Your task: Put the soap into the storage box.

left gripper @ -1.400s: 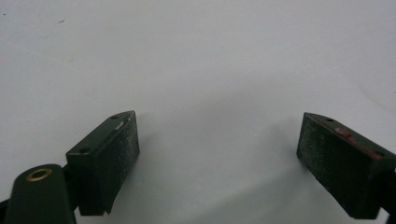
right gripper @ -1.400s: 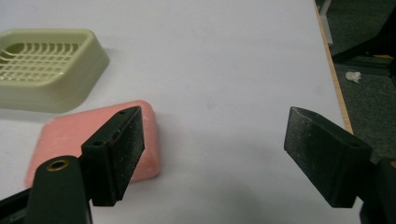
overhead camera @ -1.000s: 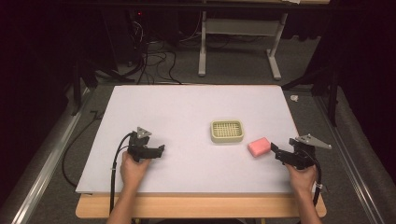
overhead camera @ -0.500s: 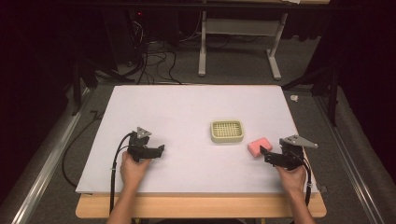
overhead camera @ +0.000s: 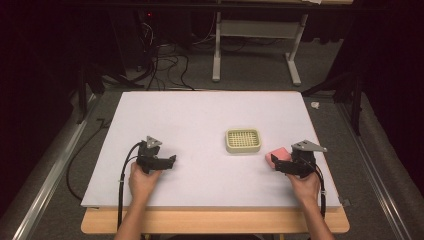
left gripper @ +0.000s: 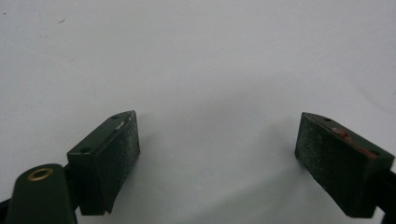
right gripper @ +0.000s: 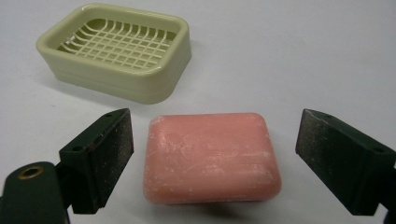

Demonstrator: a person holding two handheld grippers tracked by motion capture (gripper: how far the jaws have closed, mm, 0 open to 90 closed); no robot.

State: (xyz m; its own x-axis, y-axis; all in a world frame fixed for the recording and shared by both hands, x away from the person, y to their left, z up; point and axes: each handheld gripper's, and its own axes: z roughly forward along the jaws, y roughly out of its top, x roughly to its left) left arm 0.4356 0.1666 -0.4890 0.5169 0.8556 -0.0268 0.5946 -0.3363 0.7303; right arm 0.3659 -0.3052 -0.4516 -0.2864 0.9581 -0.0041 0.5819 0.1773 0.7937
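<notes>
A pink bar of soap (right gripper: 210,156) lies flat on the white table, right of a cream slotted soap dish (right gripper: 140,86). My right gripper (right gripper: 215,158) is open; its jaws have just been opening and now stand either side of the soap with a gap on both sides. From above, the soap (overhead camera: 278,154) sits at the tips of the right gripper (overhead camera: 278,165), and the dish (overhead camera: 243,149) is just to its upper left. My left gripper (overhead camera: 171,161) rests at the table's left front, open (left gripper: 217,154), with only bare table between its jaws.
The white tabletop (overhead camera: 200,115) stretches wide behind both hands. Its wooden front edge (overhead camera: 215,222) runs below the forearms. Cables (overhead camera: 165,60) and a desk frame (overhead camera: 255,35) lie on the dark floor beyond the far edge.
The right hand has slid left toward the soap, so its jaws now flank the bar. The soap, the dish and the left hand have stayed put.
</notes>
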